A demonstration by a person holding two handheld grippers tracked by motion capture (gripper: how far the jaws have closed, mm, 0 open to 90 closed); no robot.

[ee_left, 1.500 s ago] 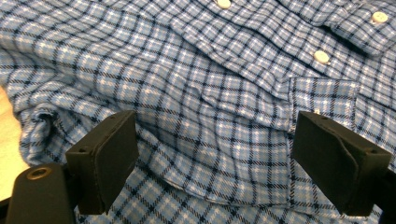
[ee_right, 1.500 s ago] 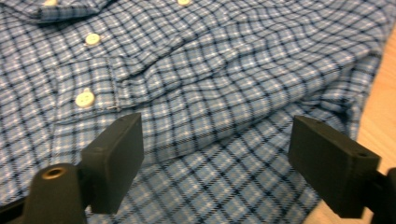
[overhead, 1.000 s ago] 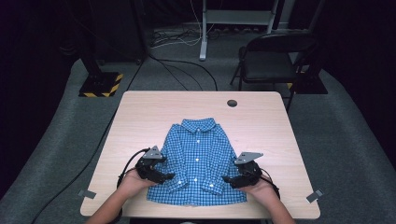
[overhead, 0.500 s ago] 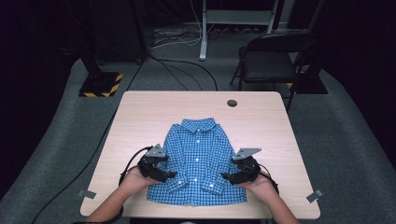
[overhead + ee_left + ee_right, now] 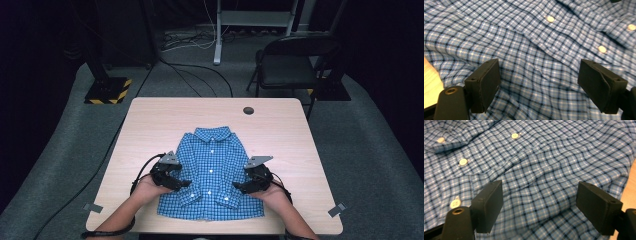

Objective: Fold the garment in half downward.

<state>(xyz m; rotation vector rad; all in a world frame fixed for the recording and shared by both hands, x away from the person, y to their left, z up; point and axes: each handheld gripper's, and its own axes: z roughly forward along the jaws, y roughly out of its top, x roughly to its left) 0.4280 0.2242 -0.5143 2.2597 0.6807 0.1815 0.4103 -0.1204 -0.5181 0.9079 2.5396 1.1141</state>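
- Here, the wooden table (image 5: 150, 125) is the biggest thing in the high view, with a small dark round hole (image 5: 248, 110) near its far edge.
- Behind it, on the grey floor, a black chair (image 5: 292, 62) stands at the far right and a yellow-and-black striped base (image 5: 107, 90) at the far left.
- The blue checked shirt (image 5: 212, 165) lies flat on the near middle of the table, collar toward the far side, white buttons running down its front.
- The left gripper (image 5: 182, 183) sits over the shirt's left side, its jaws spread wide with cloth beneath them, pinching nothing.
- The right gripper (image 5: 239, 189) sits over the shirt's right side, jaws likewise spread wide above the fabric, which lies rippled between them in the right gripper view.
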